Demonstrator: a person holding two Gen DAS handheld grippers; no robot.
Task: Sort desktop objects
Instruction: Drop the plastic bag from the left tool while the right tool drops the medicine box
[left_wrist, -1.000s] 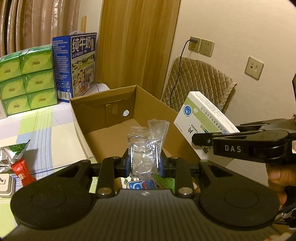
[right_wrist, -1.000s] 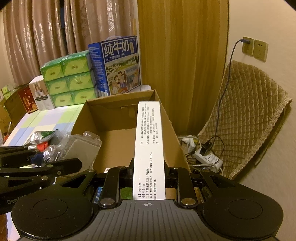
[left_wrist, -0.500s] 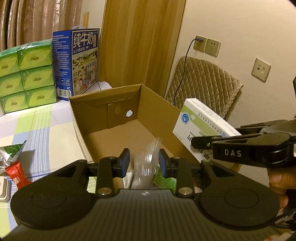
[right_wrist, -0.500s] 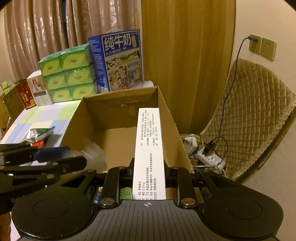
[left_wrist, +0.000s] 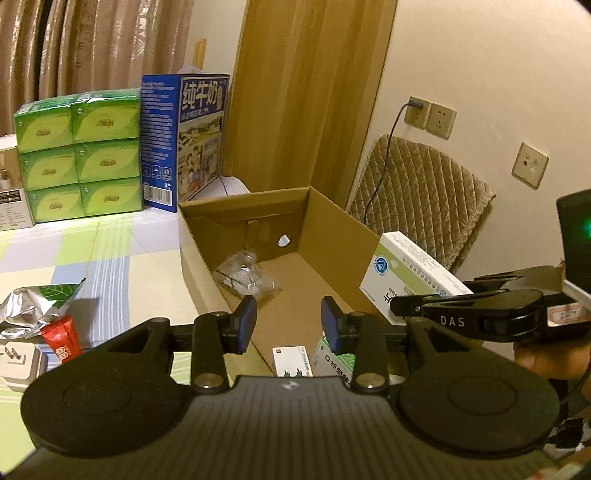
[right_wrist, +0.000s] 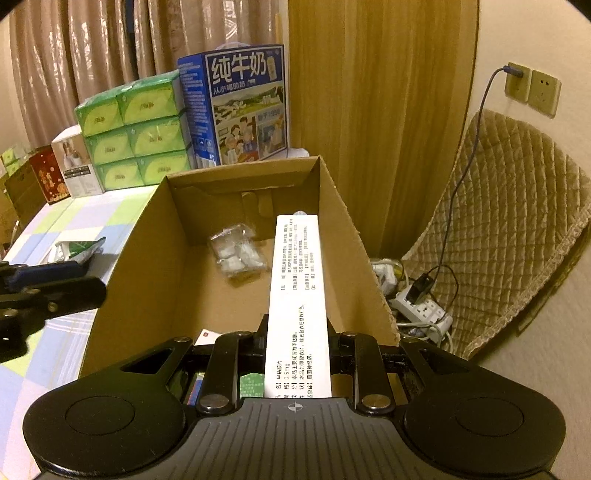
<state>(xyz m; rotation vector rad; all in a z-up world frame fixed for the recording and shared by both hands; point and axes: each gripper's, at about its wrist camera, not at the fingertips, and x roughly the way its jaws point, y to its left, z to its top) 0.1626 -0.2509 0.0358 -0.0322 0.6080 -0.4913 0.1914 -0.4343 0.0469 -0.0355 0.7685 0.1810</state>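
While the white medicine box sits clamped lengthwise between the fingers of the right gripper, it hangs over the open cardboard carton, near its right wall, not yet let go. Seen from the left wrist, the same box pokes in over the carton's near right rim, green-and-white face up.

Inside the carton: a crumpled clear plastic packet lying loose on the floor toward the far left corner, touching nothing but cardboard. Two or three small medicine boxes lie at the near end (partly hidden behind the gripper body, so the count is unsure).

Left gripper — jaws spread, blue pads bare, nothing between them; it hovers above the carton's near left edge.

Outward on the table: a torn foil wrapper with a red sachet and a white plug adapter beside it, well apart from the carton. Stacked green tissue packs and a blue milk carton case stand behind.

Step in hand, as I judge it: depositing — left side appears finished with its item, right side mid-drop. Next move calls for lowering the medicine box clear of the carton wall and opening the right jaws over bare floor, keeping off the plastic packet; the left is free to go for the wrapper pile.
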